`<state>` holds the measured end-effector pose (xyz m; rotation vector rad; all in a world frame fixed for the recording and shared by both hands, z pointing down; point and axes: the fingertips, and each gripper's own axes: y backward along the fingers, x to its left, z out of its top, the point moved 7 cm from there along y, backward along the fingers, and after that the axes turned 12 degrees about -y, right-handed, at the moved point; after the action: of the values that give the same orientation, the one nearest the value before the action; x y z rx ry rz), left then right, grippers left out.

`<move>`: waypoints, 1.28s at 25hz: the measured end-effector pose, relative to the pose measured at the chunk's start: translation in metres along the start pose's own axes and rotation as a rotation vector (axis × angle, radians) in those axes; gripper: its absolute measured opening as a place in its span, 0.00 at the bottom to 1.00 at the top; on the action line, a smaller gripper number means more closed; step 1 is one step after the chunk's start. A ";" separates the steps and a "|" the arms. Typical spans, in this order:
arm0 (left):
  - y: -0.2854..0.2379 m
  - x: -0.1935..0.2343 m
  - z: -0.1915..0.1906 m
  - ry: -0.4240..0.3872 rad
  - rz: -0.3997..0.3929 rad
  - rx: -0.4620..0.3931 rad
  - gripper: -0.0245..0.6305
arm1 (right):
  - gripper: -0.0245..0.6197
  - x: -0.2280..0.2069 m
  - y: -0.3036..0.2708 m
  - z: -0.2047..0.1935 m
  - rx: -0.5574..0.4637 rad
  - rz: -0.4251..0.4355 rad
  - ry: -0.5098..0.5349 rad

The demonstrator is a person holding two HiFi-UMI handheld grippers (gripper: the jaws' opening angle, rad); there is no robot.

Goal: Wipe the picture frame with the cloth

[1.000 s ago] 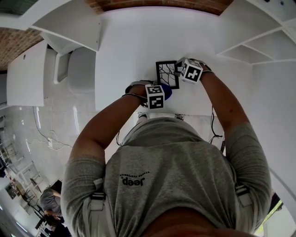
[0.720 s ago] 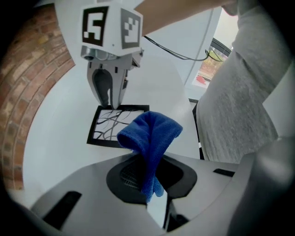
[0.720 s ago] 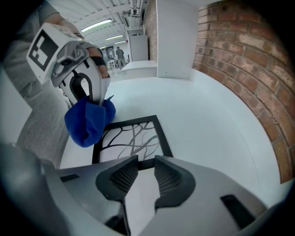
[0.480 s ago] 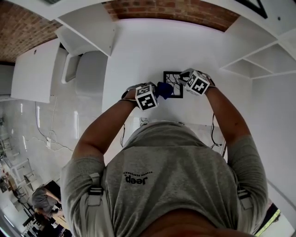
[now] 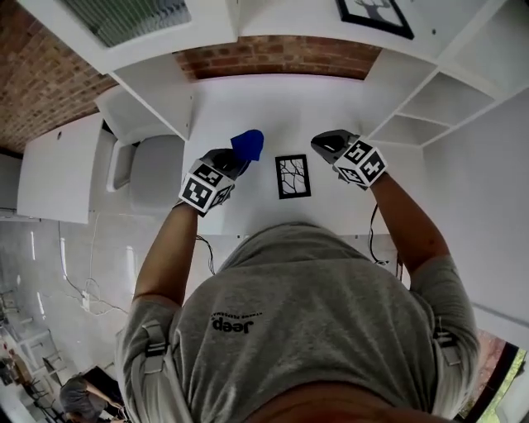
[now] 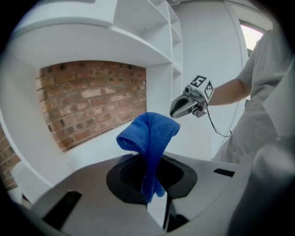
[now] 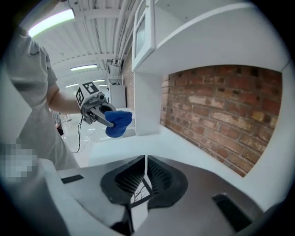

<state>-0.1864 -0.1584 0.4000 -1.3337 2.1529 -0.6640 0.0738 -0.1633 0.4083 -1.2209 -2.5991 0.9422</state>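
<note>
Left gripper view has the left gripper [image 6: 152, 182] pressed together on a blue cloth [image 6: 150, 133], pinching a low fold so that most of the fabric flops up and over the tips in a soft bunch. Right gripper view has the right gripper [image 7: 144, 177] with its jaws closing, only a thin slit left and nothing caught in it; through that slit a corner of the picture frame [image 7: 137, 193] shows far below.

From the head view, both tools are raised above the white table [image 5: 248, 107], one on either side of the picture frame [image 5: 293, 176], which lies flat and face-up between them, touched by neither. Behind the table runs a brick wall [image 5: 281, 54], with white shelving to both sides and a second frame [image 5: 372, 15] on a shelf above.

Handling, as a judgement: the frame looks light and stiff, with a thin black border around what is probably a glazed front, so it is likely fragile and prone to skate on the smooth tabletop under a wipe. The safest hold is across one side of the border, at the outer edge, keeping the pads off the glass. The cloth is limp, so it needs bunching to press evenly
</note>
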 end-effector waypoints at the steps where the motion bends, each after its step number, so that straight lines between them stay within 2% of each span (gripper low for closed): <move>1: 0.009 0.006 0.007 0.012 0.023 -0.039 0.13 | 0.08 -0.001 0.012 0.009 -0.036 -0.016 -0.020; 7: 0.056 0.024 0.035 0.095 0.120 -0.231 0.13 | 0.07 0.005 0.074 0.039 -0.214 -0.079 -0.112; 12: 0.085 0.032 0.049 0.195 0.171 -0.396 0.13 | 0.07 0.002 0.116 0.040 -0.322 -0.119 -0.200; 16: 0.099 0.033 0.051 0.263 0.197 -0.479 0.13 | 0.06 -0.004 0.141 0.037 -0.404 -0.142 -0.280; 22: 0.100 0.025 0.047 0.324 0.191 -0.529 0.13 | 0.06 -0.005 0.152 0.030 -0.462 -0.164 -0.320; 32: 0.102 0.018 0.049 0.325 0.196 -0.534 0.13 | 0.06 -0.004 0.146 0.032 -0.482 -0.140 -0.329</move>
<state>-0.2280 -0.1407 0.2951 -1.3029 2.8203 -0.2415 0.1608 -0.1119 0.2987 -1.0144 -3.2589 0.5413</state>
